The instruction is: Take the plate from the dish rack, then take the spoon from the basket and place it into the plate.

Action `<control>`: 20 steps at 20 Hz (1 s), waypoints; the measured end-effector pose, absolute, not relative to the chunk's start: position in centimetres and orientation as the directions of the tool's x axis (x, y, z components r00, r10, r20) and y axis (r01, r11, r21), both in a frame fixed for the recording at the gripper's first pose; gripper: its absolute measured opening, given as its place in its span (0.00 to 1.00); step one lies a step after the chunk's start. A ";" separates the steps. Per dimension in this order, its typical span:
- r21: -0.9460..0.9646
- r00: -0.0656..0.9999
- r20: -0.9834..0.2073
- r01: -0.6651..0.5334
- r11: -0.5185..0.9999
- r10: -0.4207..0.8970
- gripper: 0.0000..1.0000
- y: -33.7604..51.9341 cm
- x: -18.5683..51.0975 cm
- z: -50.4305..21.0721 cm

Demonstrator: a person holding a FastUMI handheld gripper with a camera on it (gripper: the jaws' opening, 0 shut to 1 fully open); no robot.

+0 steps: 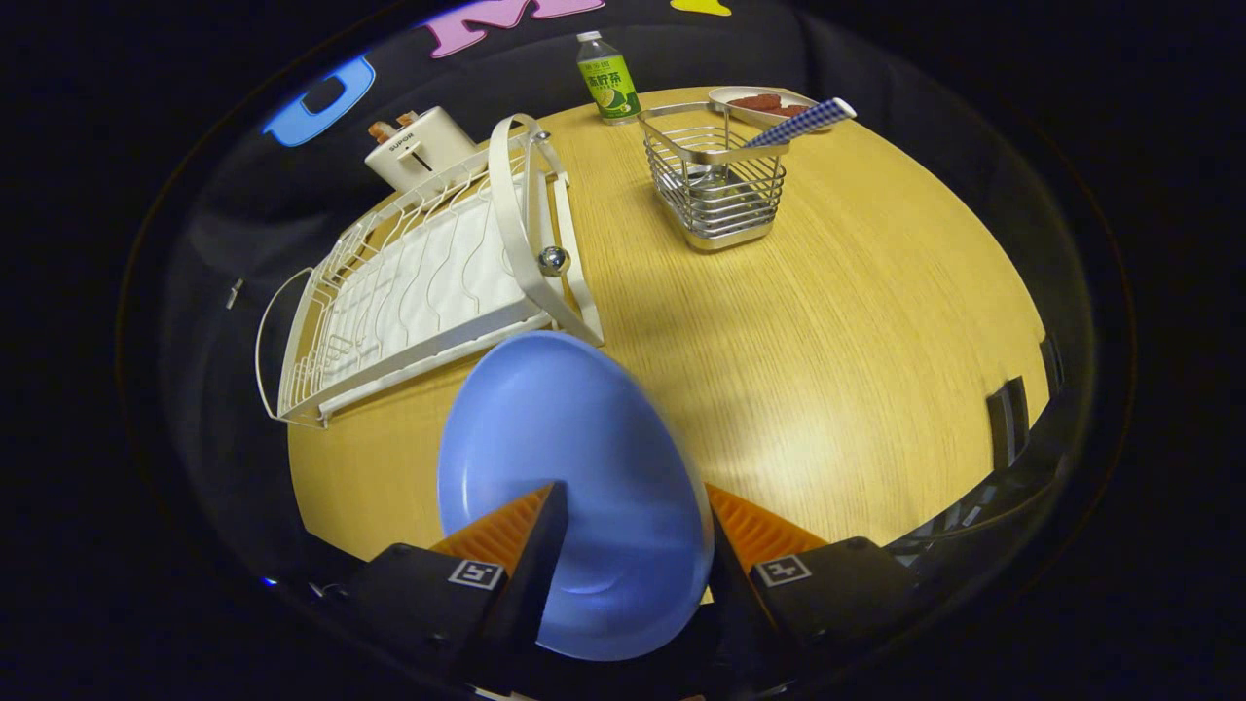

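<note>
A blue plate (560, 428) hangs tilted above the wooden table (857, 341), just in front of the white dish rack (409, 282). My gripper (633, 531) is shut on the plate's near part, one finger on each side of it. Far beyond the fingers stands a wire basket (718, 190). The spoon's blue-and-white checked handle (806, 121) sticks out over the basket's right rim. The spoon's bowl is hard to make out inside the wires.
A white toaster (421, 146) with toast in it stands behind the rack. A green-labelled bottle (605, 90) and a small dish of red food (767, 102) sit at the table's far edge. Bare wood lies between the plate and the basket.
</note>
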State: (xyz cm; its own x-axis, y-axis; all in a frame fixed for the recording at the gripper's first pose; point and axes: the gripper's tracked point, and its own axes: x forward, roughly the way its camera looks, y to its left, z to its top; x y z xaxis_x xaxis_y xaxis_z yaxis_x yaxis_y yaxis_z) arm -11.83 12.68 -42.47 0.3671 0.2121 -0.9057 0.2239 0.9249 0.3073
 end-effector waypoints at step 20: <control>0.171 0.807 -0.576 -0.033 0.985 0.127 0.77 -0.1 0.2 -23.6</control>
State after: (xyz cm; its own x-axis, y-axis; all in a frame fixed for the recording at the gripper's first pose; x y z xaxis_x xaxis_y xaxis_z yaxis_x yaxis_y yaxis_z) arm 0.17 -0.09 -23.63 0.8072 0.1273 -0.5764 -0.0330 0.9847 0.1712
